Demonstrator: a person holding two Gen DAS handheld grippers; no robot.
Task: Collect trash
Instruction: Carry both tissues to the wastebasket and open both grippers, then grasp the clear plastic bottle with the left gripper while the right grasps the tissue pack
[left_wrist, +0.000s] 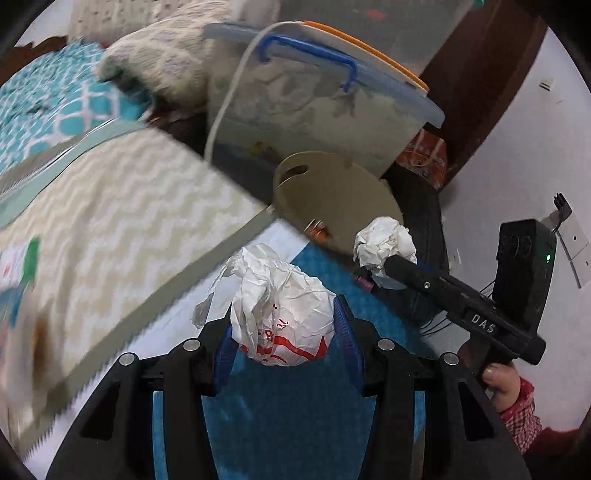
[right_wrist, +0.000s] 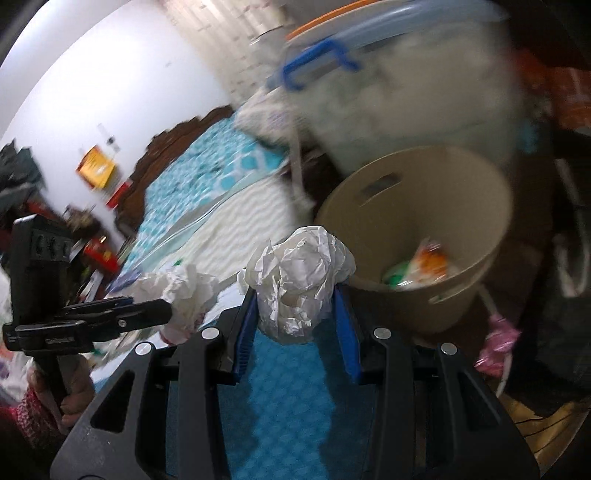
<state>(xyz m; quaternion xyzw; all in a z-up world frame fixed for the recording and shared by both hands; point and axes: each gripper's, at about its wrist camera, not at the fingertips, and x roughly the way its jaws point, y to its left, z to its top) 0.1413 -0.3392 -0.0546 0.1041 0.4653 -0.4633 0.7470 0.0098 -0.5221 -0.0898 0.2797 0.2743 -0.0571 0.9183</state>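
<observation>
Right wrist view: the right hand-held gripper (right_wrist: 295, 314) clamps a crumpled paper ball (right_wrist: 299, 280) just beside the beige bin (right_wrist: 461, 206), whose contents blur. The left hand-held gripper (left_wrist: 282, 325) clamps a crumpled white bag (left_wrist: 284, 314) near that bin, its red print unreadable.

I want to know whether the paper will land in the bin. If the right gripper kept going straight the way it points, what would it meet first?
Probably the beige bin. The right gripper, shut on a crumpled paper ball, points at its near rim, slightly left of the opening. Blur makes depth uncertain.

Dim indoor light; motion blur; fisheye-warped edges.
</observation>
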